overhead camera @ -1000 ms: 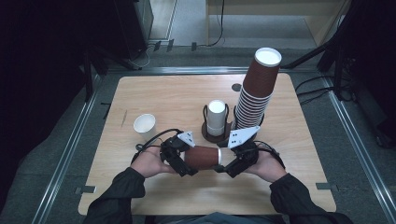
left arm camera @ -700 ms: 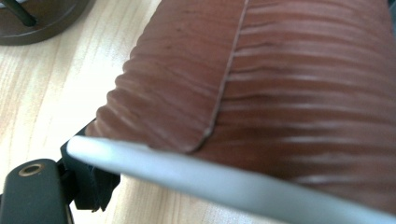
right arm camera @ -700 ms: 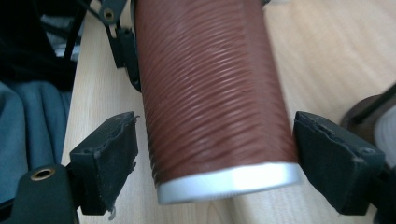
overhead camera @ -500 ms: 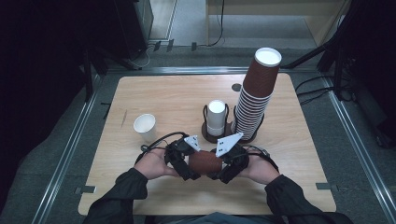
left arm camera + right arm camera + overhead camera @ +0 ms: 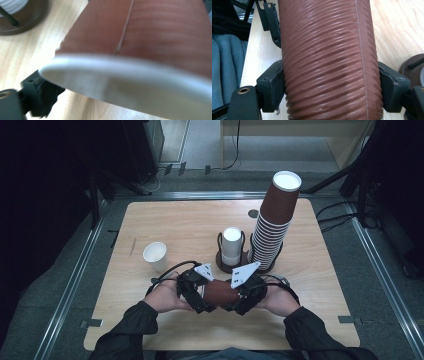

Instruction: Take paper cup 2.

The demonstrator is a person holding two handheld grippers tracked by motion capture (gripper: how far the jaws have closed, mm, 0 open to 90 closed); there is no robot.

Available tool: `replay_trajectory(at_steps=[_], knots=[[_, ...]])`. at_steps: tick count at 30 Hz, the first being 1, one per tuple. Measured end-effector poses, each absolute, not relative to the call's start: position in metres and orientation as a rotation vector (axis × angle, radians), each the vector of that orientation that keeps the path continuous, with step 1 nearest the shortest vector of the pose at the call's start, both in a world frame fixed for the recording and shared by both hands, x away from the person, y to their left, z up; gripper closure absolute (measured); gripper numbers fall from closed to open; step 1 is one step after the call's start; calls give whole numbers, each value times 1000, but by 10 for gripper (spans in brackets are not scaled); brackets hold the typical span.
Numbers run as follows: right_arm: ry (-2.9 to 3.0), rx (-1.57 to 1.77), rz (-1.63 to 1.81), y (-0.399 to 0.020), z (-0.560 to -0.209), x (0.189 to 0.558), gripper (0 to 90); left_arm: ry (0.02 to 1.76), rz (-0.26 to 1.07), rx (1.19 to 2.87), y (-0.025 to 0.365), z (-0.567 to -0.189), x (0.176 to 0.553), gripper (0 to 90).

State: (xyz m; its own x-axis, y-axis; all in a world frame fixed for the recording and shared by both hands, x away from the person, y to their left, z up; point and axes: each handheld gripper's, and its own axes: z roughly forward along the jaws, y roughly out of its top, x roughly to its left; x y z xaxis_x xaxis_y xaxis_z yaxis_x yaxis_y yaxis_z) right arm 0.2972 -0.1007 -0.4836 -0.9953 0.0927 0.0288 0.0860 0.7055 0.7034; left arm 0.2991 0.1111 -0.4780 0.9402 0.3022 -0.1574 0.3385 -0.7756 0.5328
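Brown ribbed paper cup (image 5: 220, 292) lies on its side, held between both grippers just above the table (image 5: 150, 330), near the front edge, in front of the black cup holder (image 5: 231, 262). Right gripper (image 5: 239, 295) clamps the cup: in the right gripper view both black pads (image 5: 270, 90) press the ribbed wall (image 5: 329, 62) from either side; its jaws have just been closing a bit onto the cup. Left gripper (image 5: 200, 292) sits at the cup's other end; in the left gripper view the white rim (image 5: 125, 75) and brown wall (image 5: 150, 32) are right in front of the camera, blurred, one black jaw tip (image 5: 42, 97) seen below the rim. Its jaws have just been opening with the cup end at them; whether the pads press the rim can't be told. The holder has a white cup (image 5: 231, 240) standing in it. Tall leaning stack of brown cups (image 5: 272, 225) stands just right of the holder, touching or nearly so. Single white cup (image 5: 155, 256) stands upright left of the holder, well apart. Small dark round hole (image 5: 253, 213) in the tabletop behind the holder. Dark sleeves (image 5: 130, 330) of the person enter from the front edge.
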Motion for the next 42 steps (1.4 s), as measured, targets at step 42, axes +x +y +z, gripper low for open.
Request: replay_trajectory(at_steps=[42], knots=[[2823,217,1569,-117,-470,303,214,425,-169,2134,139,-449,297,101]])
